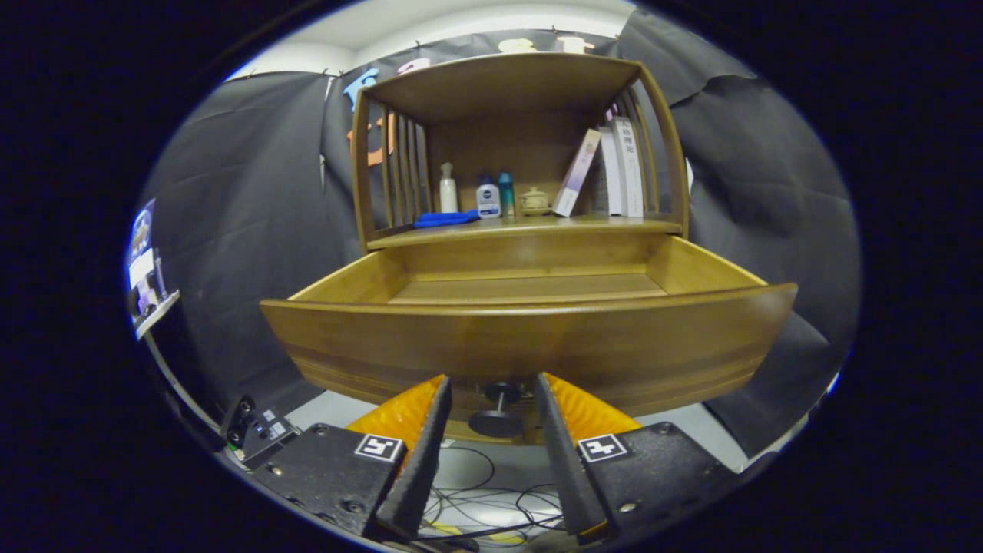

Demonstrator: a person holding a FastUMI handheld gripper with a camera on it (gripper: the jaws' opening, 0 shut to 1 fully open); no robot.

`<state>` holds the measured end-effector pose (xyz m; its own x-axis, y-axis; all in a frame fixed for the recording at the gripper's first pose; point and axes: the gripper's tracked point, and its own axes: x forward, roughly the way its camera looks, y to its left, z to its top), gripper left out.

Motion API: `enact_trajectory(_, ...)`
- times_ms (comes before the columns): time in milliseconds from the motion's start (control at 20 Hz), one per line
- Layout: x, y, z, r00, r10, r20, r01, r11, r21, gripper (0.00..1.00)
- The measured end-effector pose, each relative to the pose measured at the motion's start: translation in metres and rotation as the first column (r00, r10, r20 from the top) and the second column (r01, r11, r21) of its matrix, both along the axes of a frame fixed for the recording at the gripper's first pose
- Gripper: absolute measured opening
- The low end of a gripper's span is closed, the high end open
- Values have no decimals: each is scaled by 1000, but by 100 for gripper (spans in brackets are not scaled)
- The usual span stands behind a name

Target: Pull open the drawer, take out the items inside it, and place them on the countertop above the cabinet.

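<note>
Drawer [530,338] and cabinet [514,92]: smooth varnished wood, slight sheen. Knob [498,411] dark, matt. Bottles [488,198] glossy plastic. Books [623,165] paper. Blue cloth [445,219] at countertop's [530,227] left edge.

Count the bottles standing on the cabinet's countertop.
3, in a row behind the blue cloth: a white spray bottle, a white bottle with a blue label, a teal bottle. The hand-held gripper is open around the drawer knob.

drawer [530,338]: wooden, pulled open, bare floor showing
knob [498,415]: dark, round, between the spread fingers, untouched
countertop [537,224]: wooden, bottles, jar, cloth, books on it
gripper [491,399]: fingers apart
</note>
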<state>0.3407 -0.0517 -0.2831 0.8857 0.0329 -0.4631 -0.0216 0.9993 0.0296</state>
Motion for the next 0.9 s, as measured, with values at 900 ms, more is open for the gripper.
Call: enact_trajectory(900,115,2,52,947,120,-298,-120,993,18,82)
